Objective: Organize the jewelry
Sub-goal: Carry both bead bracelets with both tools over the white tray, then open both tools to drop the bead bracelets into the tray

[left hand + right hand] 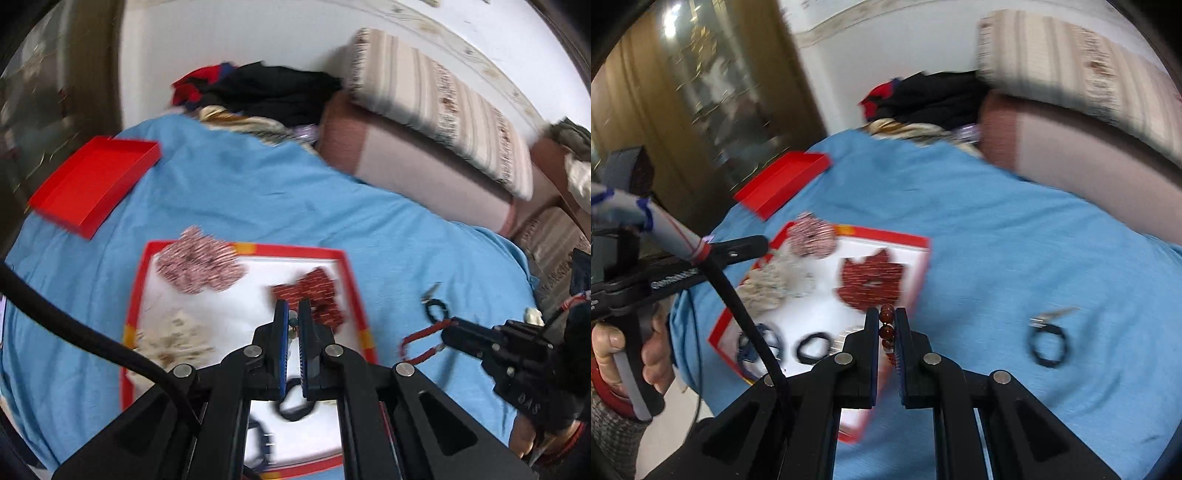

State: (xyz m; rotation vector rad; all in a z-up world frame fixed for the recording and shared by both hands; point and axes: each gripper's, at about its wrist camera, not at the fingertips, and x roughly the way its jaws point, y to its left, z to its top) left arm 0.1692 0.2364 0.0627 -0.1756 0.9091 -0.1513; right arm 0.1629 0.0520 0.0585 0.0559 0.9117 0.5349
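1. My right gripper [890, 314] is clamped on a string of dark red beads [887, 325], held above the near right corner of the red-rimmed white tray [886, 236] on the blue bedspread [997, 229].
2. My left gripper [292, 314] has its jaws drawn together over the tray's middle; a small pale bead piece [292, 325] shows in the narrow gap, though blur hides whether the pads press on it.
3. Inside the tray lie a red-and-white beaded heap [199, 267] at the far left corner, a dark red beaded heap [314, 291] at the far right, a cream beaded heap [173, 339] on the left side, and a black ring-shaped band [814, 347] and a dark blue band [753, 345] at the near edge.
4. Right of the tray, a black band with a metal clip [1049, 339] lies on the bedspread.
5. Beyond the tray's far left corner sits a red box lid [96, 181]; further back, piled dark clothes [273, 92] and striped cushions [443, 103].
6. My black cable [746, 314] crosses the tray's left side in the right view.
7. Only the left view shows the red strand hanging looped from my right gripper; only the right view shows the hand [631, 354] gripping my left handle.
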